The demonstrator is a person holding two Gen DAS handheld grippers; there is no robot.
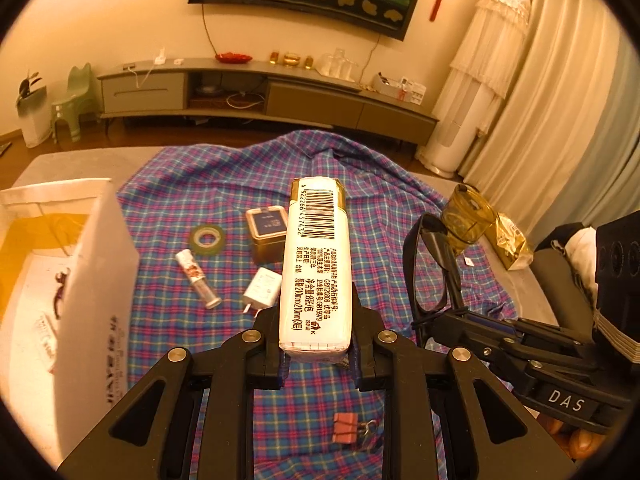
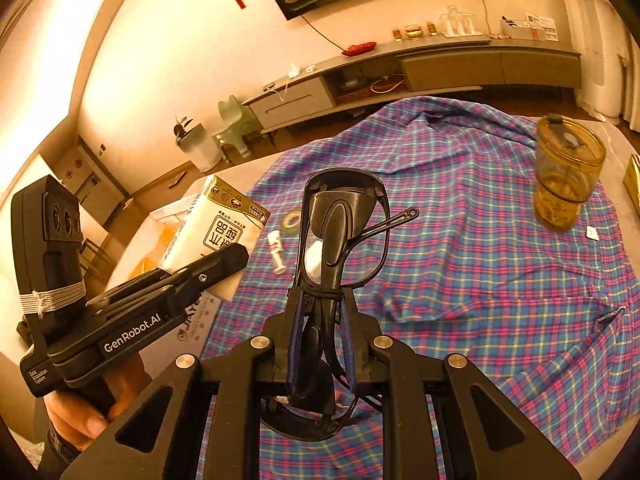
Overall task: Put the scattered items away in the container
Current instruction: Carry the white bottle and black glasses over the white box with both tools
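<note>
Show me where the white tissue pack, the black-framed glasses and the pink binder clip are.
White tissue pack (image 1: pixel 316 268), left wrist view, printed face.
Black-framed glasses (image 2: pixel 338 236), right wrist view, folded temple.
Pink binder clip (image 1: pixel 346 432), left wrist view, clip body.

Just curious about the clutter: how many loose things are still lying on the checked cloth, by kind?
Tape roll: 1
Small tube: 1
Square tin: 1
Charger plug: 1
Binder clip: 1
Amber jar: 1
Total: 6
</note>
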